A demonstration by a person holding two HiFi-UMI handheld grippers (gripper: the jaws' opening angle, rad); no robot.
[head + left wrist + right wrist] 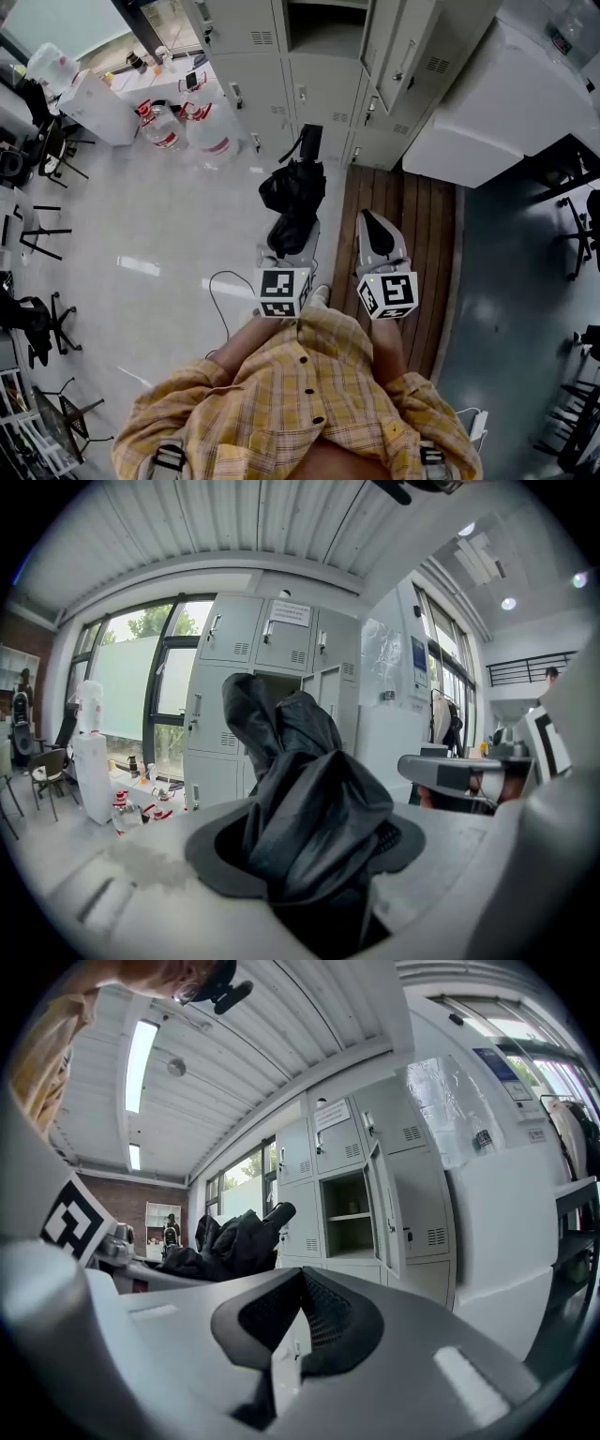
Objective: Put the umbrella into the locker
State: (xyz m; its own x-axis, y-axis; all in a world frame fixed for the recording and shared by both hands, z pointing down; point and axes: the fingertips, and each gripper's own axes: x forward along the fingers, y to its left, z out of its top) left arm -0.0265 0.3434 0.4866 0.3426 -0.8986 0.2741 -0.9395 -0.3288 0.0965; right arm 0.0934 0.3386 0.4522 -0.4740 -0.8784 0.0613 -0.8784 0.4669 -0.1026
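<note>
A folded black umbrella sticks out forward from my left gripper, whose jaws are shut on its bunched fabric. In the left gripper view the umbrella fills the space between the pads and points up toward the grey lockers. One locker compartment stands open ahead, its door swung to the right. My right gripper hangs beside the left one, shut and empty. From the right gripper view the umbrella is at the left and the open compartment is straight ahead.
Large water bottles and a white dispenser stand left of the lockers. A big white cabinet sits at the right. A strip of wooden flooring lies under my right side. Chairs line the left edge.
</note>
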